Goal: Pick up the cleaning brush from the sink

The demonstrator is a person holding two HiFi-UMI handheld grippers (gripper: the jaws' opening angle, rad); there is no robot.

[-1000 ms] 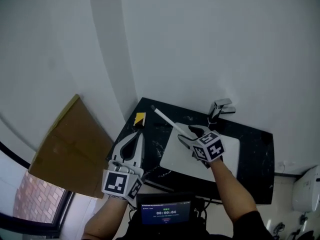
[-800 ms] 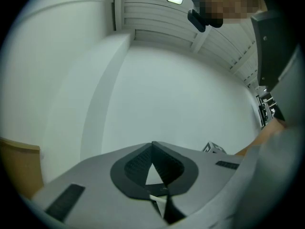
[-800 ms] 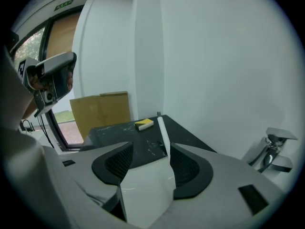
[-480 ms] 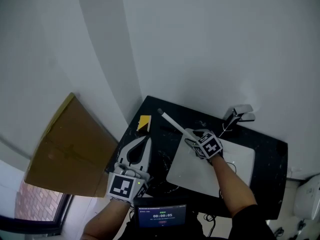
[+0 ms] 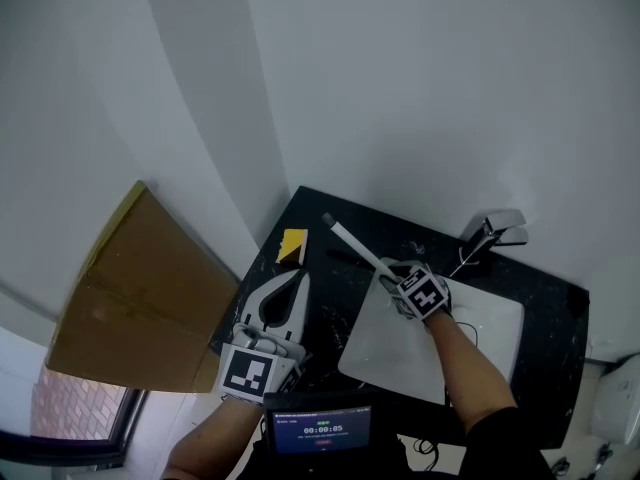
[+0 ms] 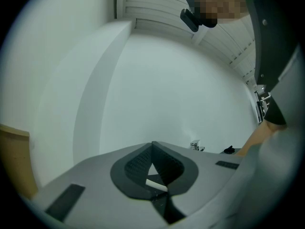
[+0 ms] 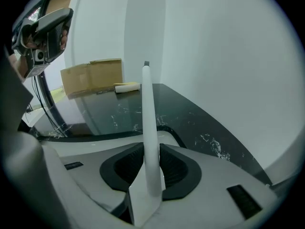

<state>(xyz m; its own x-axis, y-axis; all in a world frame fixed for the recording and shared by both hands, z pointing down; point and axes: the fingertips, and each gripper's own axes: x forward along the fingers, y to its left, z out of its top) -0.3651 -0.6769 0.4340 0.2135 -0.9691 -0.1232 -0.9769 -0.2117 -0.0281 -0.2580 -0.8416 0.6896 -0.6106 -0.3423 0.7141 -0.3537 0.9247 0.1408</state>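
The cleaning brush (image 5: 355,243) has a long white handle that slants up from the white sink (image 5: 470,353) over the black counter. In the right gripper view the handle (image 7: 150,123) stands between the dark pads. My right gripper (image 5: 391,272) is at the sink's left rim with its jaws closing on that handle, and the pads touch it on both sides. The brush head is hidden below the jaws. My left gripper (image 5: 299,274) hovers over the counter's left part, shut and holding nothing; in its own view the left gripper (image 6: 152,145) faces the white wall.
A chrome faucet (image 5: 493,231) stands behind the sink. A yellow sponge (image 5: 291,245) lies on the black counter (image 5: 330,298) near the wall corner. A cardboard box (image 5: 130,288) sits left of the counter. A small screen (image 5: 320,433) is at the near edge.
My right gripper has dropped toward the sink's left rim and its jaws have closed around the brush handle. My left gripper has shifted forward and lower over the counter.
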